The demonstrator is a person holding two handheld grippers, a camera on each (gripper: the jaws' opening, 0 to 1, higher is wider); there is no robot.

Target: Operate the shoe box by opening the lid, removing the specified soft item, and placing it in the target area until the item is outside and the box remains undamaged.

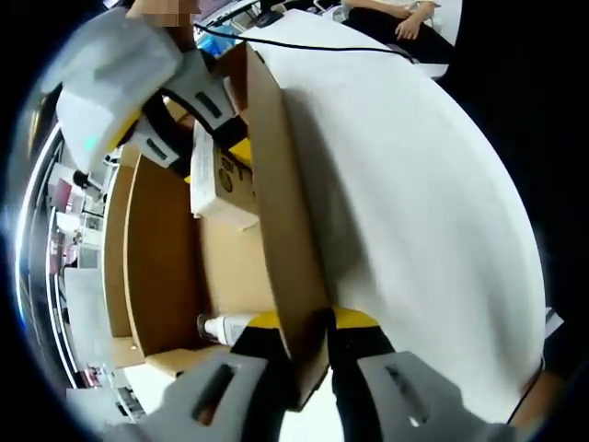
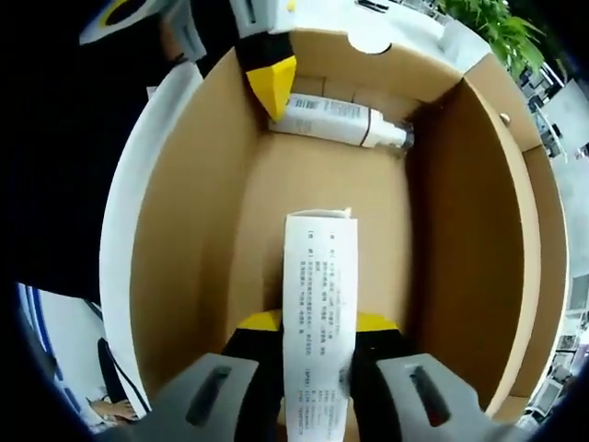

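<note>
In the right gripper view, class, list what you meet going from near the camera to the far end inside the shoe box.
Right gripper clamped on the white printed carton → bare cardboard floor of the shoe box → white bottle lying against the far wall, with the left gripper's yellow fingertip beside it.

shoe box: 1 | white carton: 1 | white bottle: 1 | black cable: 1

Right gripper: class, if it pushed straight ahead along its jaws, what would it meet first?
Probably the white bottle lying against the box's far wall; the right gripper, shut on the paper-wrapped item, points that way, though depth is unclear.
</note>
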